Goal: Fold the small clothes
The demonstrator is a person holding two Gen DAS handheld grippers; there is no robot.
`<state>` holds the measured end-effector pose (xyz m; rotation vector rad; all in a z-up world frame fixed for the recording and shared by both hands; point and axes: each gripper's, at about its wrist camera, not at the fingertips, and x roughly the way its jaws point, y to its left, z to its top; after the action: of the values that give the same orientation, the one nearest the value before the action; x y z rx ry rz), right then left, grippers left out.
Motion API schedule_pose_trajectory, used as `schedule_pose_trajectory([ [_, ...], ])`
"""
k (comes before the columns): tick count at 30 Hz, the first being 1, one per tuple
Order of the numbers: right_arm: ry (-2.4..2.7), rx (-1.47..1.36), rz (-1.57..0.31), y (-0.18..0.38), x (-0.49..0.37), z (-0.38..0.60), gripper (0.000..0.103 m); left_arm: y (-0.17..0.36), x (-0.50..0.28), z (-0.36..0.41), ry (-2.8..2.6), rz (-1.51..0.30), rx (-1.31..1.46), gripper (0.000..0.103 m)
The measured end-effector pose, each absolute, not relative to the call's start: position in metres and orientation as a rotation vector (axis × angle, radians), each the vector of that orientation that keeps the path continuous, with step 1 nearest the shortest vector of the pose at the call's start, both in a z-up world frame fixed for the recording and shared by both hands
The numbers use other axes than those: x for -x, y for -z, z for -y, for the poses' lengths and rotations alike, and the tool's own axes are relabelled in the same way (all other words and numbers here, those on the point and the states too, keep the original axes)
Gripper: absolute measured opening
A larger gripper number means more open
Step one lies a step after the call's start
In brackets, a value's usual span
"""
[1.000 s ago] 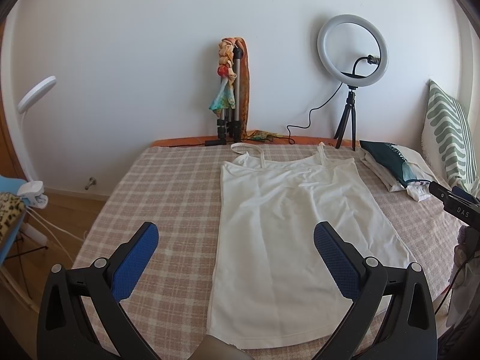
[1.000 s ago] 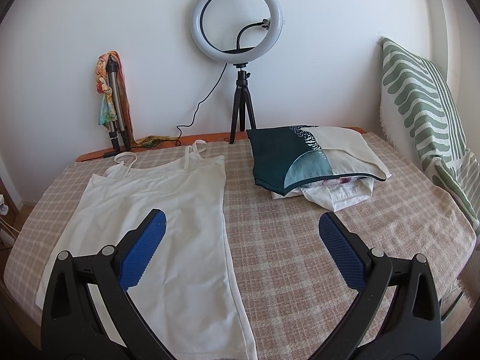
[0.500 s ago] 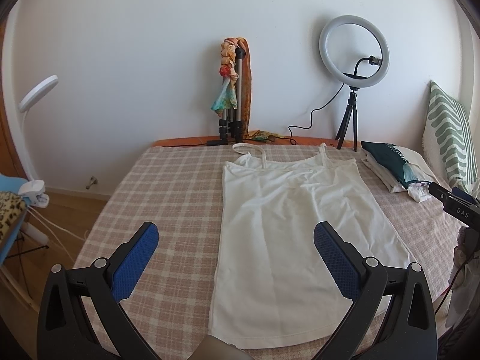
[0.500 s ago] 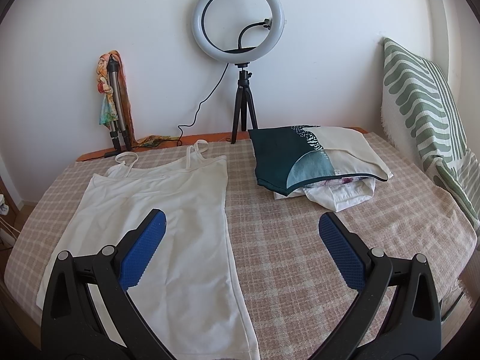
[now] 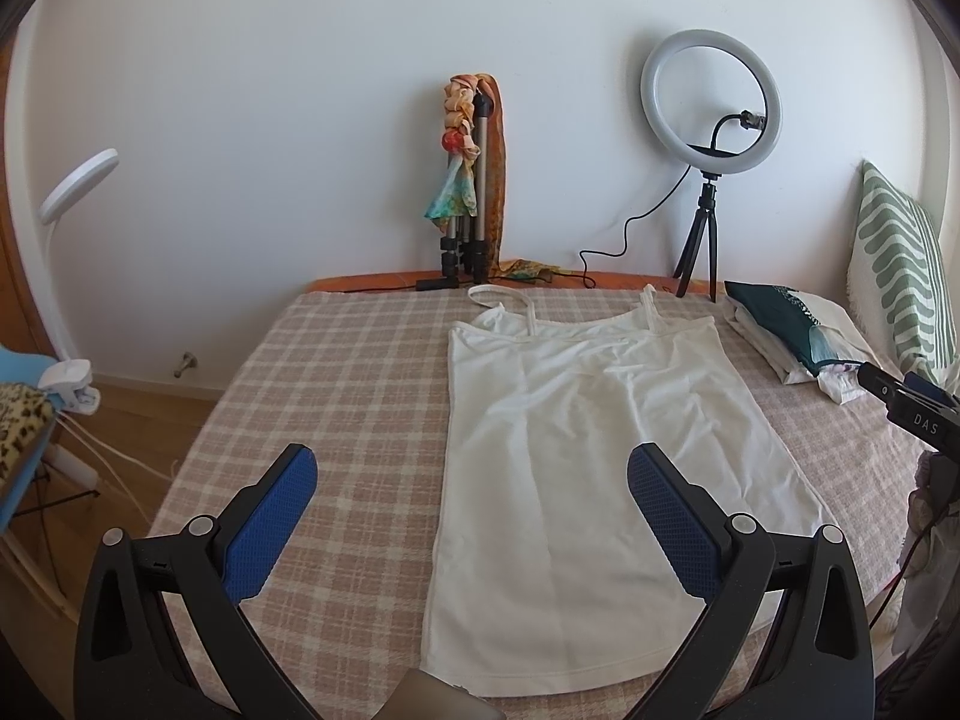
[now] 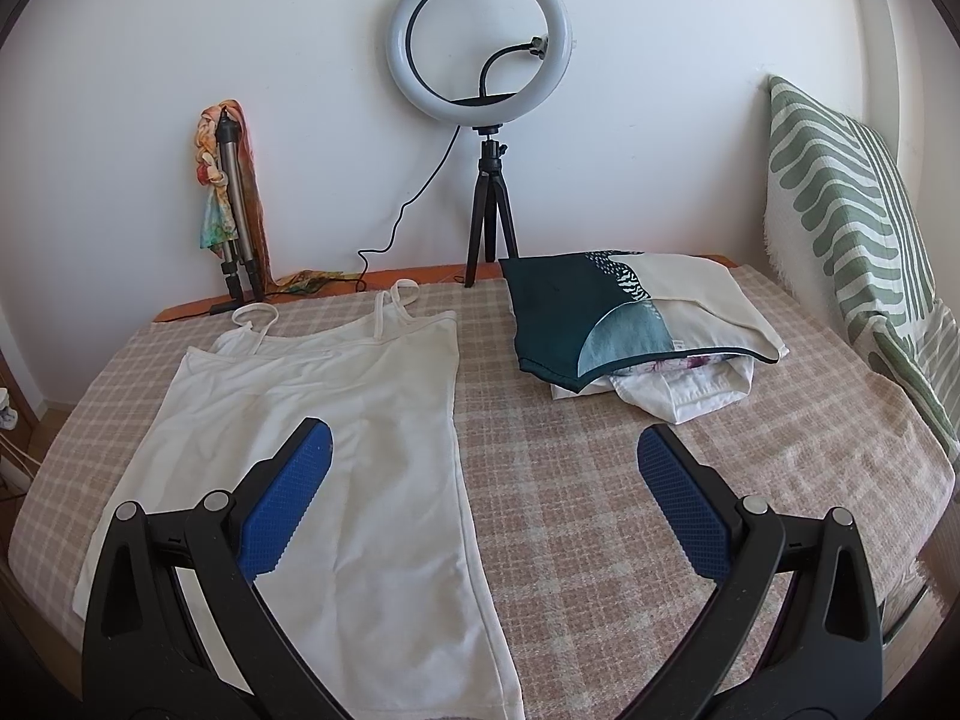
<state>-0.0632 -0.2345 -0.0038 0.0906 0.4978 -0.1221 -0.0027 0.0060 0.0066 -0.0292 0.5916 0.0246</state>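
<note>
A white strappy top [image 5: 588,450] [image 6: 336,450] lies flat on the checked bedspread [image 5: 348,420] [image 6: 600,480], straps toward the wall and hem toward me. My left gripper [image 5: 471,471] hovers open above the hem end, its blue pads [image 5: 270,522] wide apart and holding nothing. My right gripper [image 6: 483,450] also stands open and empty, over the top's right edge. Part of the right gripper's body [image 5: 912,414] shows at the far right of the left wrist view.
A stack of folded clothes with a dark green piece on top [image 6: 624,324] [image 5: 792,330] lies at the back right. A ring light on a tripod [image 6: 480,54] [image 5: 711,96], a folded tripod with scarves [image 5: 471,180] and a striped cushion [image 6: 852,228] line the wall. The floor drops off left [image 5: 120,432].
Both grippers have drifted slightly; the scene shifts a little in both views. The top has not moved and both stay open.
</note>
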Motion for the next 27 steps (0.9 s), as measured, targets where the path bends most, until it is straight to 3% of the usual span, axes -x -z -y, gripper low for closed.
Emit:
schedule_pose_trajectory([
  [23, 0.000, -0.069, -0.493, -0.009, 0.037, 0.161, 0.103, 0.027, 0.004, -0.049, 0.044, -0.692, 0.152, 0.103],
  [27, -0.037, -0.067, -0.498, -0.009, 0.034, 0.154, 0.103, 0.039, 0.009, -0.064, 0.081, -0.696, 0.226, 0.095],
])
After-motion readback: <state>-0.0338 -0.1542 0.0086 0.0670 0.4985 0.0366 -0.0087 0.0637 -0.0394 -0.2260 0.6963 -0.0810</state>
